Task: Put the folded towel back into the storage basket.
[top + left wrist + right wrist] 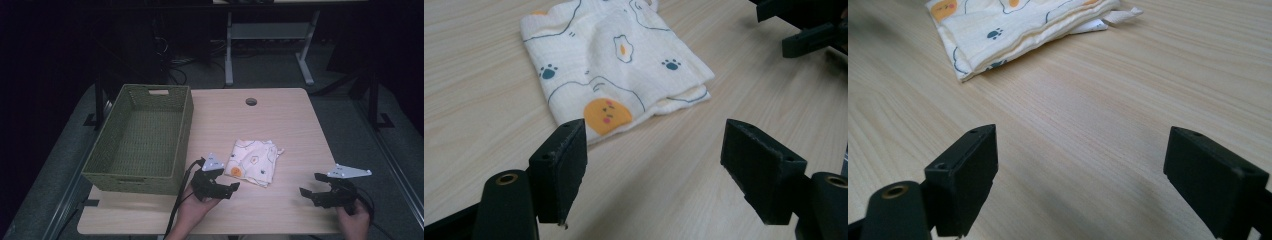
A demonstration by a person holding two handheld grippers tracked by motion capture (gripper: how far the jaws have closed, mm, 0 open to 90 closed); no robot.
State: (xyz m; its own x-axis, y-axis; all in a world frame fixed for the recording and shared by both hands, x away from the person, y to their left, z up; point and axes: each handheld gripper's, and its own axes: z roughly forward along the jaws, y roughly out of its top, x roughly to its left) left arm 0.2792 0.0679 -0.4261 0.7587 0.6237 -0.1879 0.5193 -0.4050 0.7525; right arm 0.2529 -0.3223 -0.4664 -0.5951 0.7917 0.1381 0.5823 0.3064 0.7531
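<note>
Left gripper [226, 186]: we see its jaws spread wide, holding nothing, just short of the cloth.
Right gripper [311, 184]: jaws wide, empty.
Folded cloth [253, 162]: flat on the counter [290, 120], between both grippers.

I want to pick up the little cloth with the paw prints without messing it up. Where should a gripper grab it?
Probably the folded cloth's corner with the orange face, nearest the open left gripper. It lies flat on the table, so come in low from that side and pinch all the stacked layers at the edge together.
</note>
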